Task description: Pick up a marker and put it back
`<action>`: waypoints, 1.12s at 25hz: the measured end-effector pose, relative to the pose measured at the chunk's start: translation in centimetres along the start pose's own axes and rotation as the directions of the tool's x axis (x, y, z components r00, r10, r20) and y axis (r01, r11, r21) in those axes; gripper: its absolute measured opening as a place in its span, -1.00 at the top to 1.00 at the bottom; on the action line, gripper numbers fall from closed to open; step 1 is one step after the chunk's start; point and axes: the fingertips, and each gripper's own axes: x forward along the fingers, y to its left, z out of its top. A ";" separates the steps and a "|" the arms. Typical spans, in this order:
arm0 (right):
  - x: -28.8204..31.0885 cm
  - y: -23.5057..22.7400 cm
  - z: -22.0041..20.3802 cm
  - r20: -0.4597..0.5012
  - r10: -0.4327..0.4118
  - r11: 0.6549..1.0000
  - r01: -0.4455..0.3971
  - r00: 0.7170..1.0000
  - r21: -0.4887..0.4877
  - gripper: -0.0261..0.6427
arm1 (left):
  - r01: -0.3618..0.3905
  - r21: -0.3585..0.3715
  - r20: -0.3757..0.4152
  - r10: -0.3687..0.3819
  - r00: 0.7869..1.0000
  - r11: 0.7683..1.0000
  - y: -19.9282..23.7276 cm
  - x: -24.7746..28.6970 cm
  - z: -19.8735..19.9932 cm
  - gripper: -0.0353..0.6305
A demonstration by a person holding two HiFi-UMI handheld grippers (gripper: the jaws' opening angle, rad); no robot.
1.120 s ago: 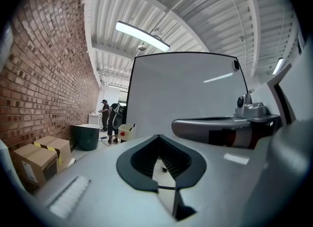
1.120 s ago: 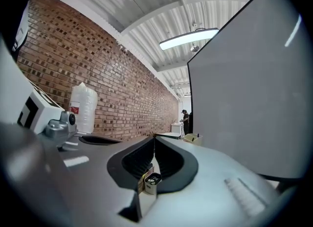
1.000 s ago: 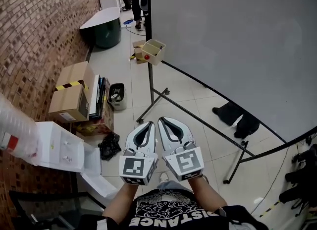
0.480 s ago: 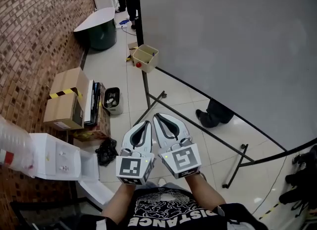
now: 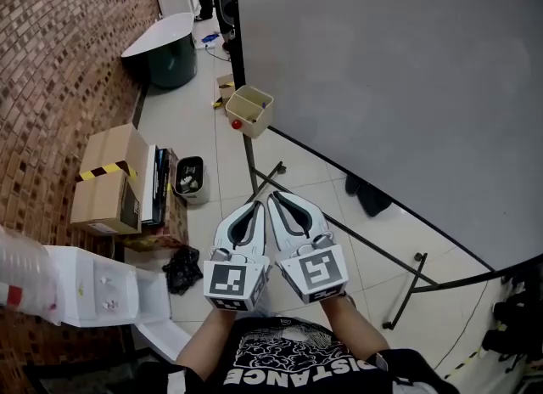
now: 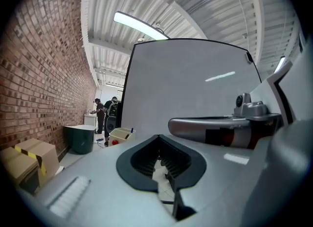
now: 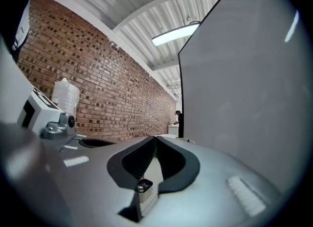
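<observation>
With the left claw (image 5: 254, 208) and right claw (image 5: 277, 199) hanging closed and empty side by side, the marker (image 6: 131, 130) is sitting untouched in the whiteboard's tray (image 5: 249, 110) well ahead, so the person is facing both pickup and return.

Blue marker (image 6: 131, 130), sticking up from beige tray (image 6: 120, 137)

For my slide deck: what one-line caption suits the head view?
Shut and empty, the left gripper and right gripper sit side by side before a whiteboard with a beige tray.
</observation>
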 end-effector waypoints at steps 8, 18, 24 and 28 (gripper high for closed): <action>6.4 -3.5 0.0 -0.012 -0.047 0.999 0.046 0.999 -0.008 0.92 | 0.025 -0.010 0.006 -0.025 1.000 1.000 4.3 5.7 1.2 0.88; 13.5 -7.8 -1.0 -0.027 -0.127 0.992 0.127 0.992 0.004 0.91 | 0.086 0.011 0.015 -0.086 0.996 0.996 8.6 12.4 1.3 0.88; 16.9 -9.9 -2.3 -0.058 -0.185 0.983 0.186 0.981 0.000 0.89 | 0.118 -0.003 -0.007 -0.118 0.993 0.993 10.9 14.8 1.4 0.88; 19.1 -11.2 -2.8 -0.060 -0.201 0.979 0.202 0.978 0.013 0.87 | 0.128 0.003 0.001 -0.128 0.992 0.992 12.1 16.2 1.3 0.88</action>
